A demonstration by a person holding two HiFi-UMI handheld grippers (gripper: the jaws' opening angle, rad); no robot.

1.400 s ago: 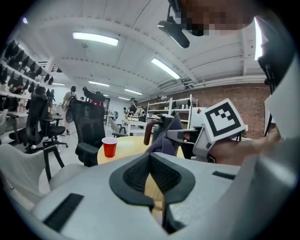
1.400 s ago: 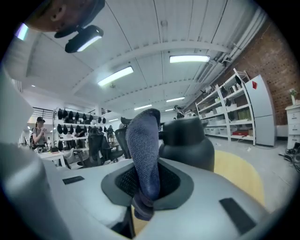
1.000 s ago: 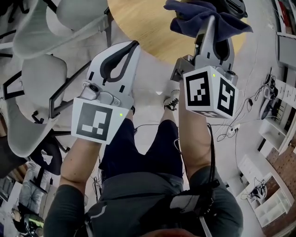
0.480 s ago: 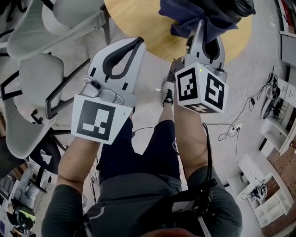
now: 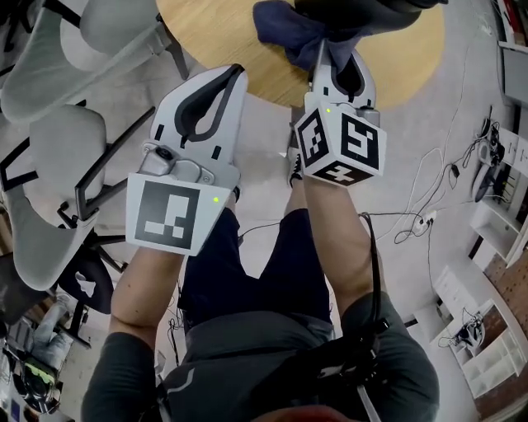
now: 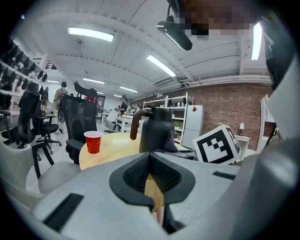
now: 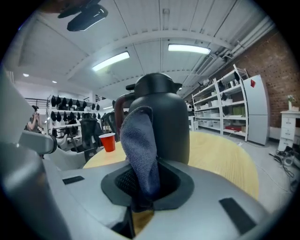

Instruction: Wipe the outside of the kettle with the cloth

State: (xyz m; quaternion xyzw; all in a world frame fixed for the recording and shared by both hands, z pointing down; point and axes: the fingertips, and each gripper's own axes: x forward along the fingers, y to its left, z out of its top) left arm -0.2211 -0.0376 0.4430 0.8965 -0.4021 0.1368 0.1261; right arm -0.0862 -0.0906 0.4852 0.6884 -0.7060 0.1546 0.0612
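Note:
A black kettle (image 7: 161, 119) with a dark red handle stands on the round wooden table (image 5: 235, 37); in the head view only its dark base (image 5: 371, 10) shows at the top edge. My right gripper (image 5: 332, 51) is shut on a dark blue cloth (image 7: 140, 152), whose free end rises right in front of the kettle's side. I cannot tell whether the two touch. The cloth (image 5: 285, 25) bunches past the jaw tips. My left gripper (image 5: 233, 74) is shut on nothing, held at the table's near edge, left of the right one. The kettle (image 6: 157, 133) lies ahead of it.
A red cup (image 6: 93, 141) stands on the table left of the kettle. Grey and black chairs (image 5: 62, 132) crowd the left side. Cables and a power strip (image 5: 421, 218) lie on the floor at the right, with white shelving (image 5: 495, 239) beyond.
My right gripper has carried the cloth forward over the table toward the kettle. The left gripper has stayed shut in nearly the same place.

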